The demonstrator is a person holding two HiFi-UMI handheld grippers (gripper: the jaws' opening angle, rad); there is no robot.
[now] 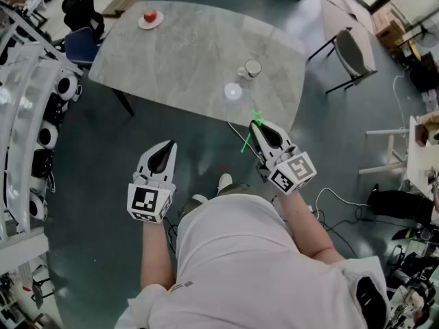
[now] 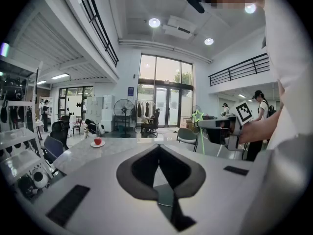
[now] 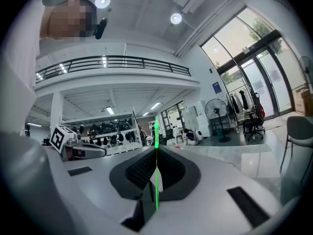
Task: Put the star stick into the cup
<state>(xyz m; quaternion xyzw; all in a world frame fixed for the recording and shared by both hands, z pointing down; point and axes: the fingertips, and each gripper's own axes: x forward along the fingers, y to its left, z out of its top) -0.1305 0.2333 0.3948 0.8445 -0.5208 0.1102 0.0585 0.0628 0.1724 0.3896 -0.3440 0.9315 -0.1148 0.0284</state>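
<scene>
At the upper left of the head view, a small plate (image 1: 143, 23) carrying a round red thing (image 1: 149, 15) sits near the far corner of the grey marble table (image 1: 185, 53). Below it, left of centre and off the table over the floor, the left gripper (image 1: 167, 148) points forward. In its own view the left gripper (image 2: 159, 153) has its jaws pressed together with nothing between them.

Right of centre on the table stands the cup (image 1: 252, 68), upright, near the table's near edge. Just below that edge, the right gripper (image 1: 259, 129) is clamped on the green star stick (image 1: 248, 138). The stick's star end points toward the table and stays well short of the cup. In the right gripper view the thin stick (image 3: 156, 173) runs straight up between the clenched jaws, its star seen edge-on above the tips.

At the far right of the head view, a chair (image 1: 353, 52) stands beside the table.
</scene>
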